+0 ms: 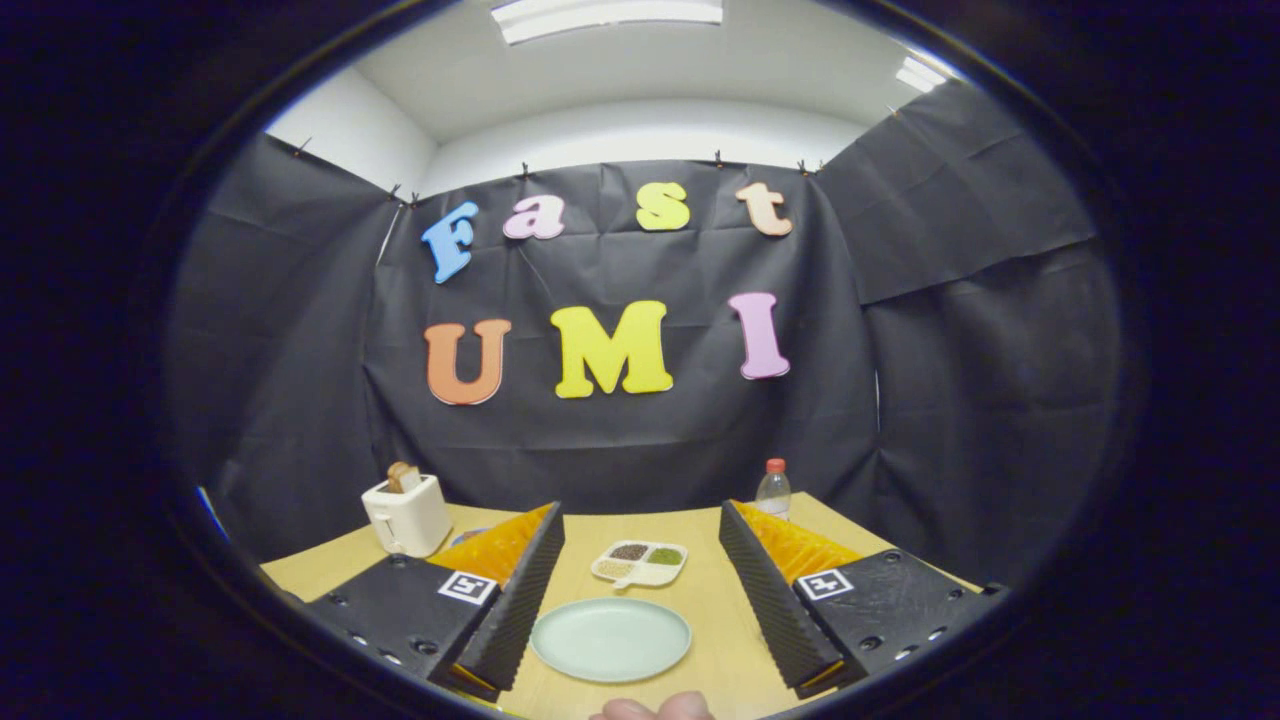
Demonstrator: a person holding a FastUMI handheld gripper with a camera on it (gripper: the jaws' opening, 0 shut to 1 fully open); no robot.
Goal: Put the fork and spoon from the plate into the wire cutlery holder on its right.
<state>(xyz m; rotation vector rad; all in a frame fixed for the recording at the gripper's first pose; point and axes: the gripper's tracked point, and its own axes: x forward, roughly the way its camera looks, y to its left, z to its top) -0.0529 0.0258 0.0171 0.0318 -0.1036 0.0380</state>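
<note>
Jaws are wide apart with nothing between the gripper [640, 590] fingers except open table, so it's holding nothing right now. The plate [611, 639] sits on the wooden table [720, 600] right between the fingers, a bit toward the left one, and honestly it looks bare to me: I can't make out a fork or spoon on it, and I can't spot the wire cutlery holder from here either.

Just beyond the plate there's a small divided dish [639, 563] with what look like grains or spices in its sections. A toaster [406, 514] sits off past the left finger, a water bottle [773, 489] past the right one. Somebody's fingertips [655, 708] peek in at the near edge.

Biggest risk I'd guess: going in blind. If the cutlery is somewhere out of sight, a grab could clip the plate rim and shove it into that dish.
</note>
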